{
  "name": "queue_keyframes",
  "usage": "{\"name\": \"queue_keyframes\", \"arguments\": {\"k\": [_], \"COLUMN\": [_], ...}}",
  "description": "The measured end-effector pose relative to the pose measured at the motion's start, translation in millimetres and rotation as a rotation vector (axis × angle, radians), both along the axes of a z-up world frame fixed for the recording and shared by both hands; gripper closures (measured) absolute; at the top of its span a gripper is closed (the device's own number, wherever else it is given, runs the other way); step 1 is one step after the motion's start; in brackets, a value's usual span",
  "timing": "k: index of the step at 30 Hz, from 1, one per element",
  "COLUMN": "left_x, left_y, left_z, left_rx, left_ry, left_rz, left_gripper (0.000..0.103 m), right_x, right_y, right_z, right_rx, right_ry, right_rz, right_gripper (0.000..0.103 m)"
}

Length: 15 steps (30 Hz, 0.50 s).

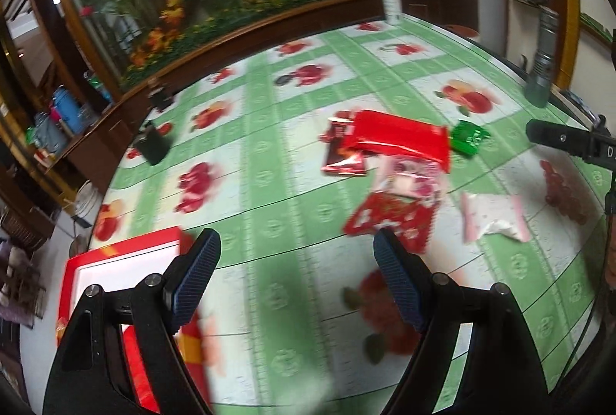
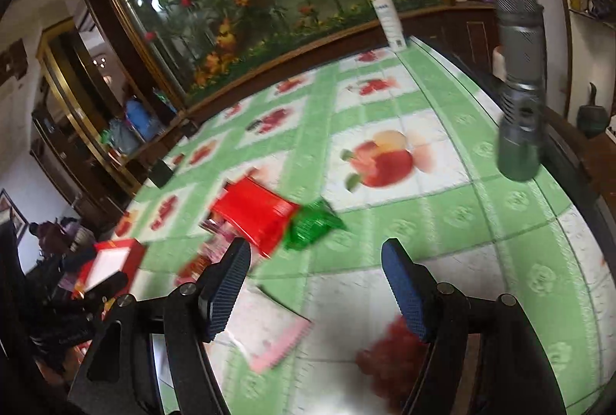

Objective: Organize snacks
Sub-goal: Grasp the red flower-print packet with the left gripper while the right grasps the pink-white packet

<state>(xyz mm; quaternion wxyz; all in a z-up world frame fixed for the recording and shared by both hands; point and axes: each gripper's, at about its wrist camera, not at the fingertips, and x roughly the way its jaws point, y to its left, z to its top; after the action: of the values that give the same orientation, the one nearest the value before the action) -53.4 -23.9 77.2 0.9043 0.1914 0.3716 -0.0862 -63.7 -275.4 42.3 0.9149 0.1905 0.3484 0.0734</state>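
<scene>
Several snack packets lie in a loose pile on the green fruit-print tablecloth. In the left wrist view a big red packet (image 1: 400, 138) lies over dark red (image 1: 344, 161) and pink ones, with a green packet (image 1: 469, 138) at its right, a red patterned packet (image 1: 392, 218) in front and a white-pink packet (image 1: 492, 220) to the right. My left gripper (image 1: 296, 276) is open and empty, short of the pile. A red box with a white inside (image 1: 123, 261) sits by its left finger. My right gripper (image 2: 315, 284) is open and empty, above the white-pink packet (image 2: 269, 334), near the red (image 2: 254, 215) and green (image 2: 312, 226) packets.
A grey bottle (image 2: 521, 87) stands at the table's right edge. A white spray bottle (image 2: 389, 18) stands at the far edge by a floral mural. A small dark object (image 1: 152, 143) sits at the table's left edge. The red box (image 2: 109, 263) is at the left.
</scene>
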Motion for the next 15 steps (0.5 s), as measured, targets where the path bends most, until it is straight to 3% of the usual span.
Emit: {"name": "queue_keyframes", "arguments": {"k": [5, 9, 12, 15], "left_x": [6, 20, 39, 53], "left_y": [-18, -30, -38, -40], "left_z": [-3, -6, -19, -42], "left_rx": [-0.029, -0.101, -0.092, -0.079], "left_ry": [0.037, 0.084, 0.099, 0.174], "left_rz": [-0.032, -0.05, -0.017, -0.01], "left_gripper": [0.021, 0.021, 0.021, 0.021], "right_x": [-2, -4, -6, -6], "right_y": [3, 22, 34, 43], "right_z": [0, 0, 1, -2], "right_rx": [0.025, -0.018, -0.033, -0.059], "right_ry": [-0.001, -0.001, -0.005, 0.007], "right_rz": [0.064, 0.156, 0.207, 0.242], "right_gripper": [0.029, 0.029, 0.029, 0.029]}}
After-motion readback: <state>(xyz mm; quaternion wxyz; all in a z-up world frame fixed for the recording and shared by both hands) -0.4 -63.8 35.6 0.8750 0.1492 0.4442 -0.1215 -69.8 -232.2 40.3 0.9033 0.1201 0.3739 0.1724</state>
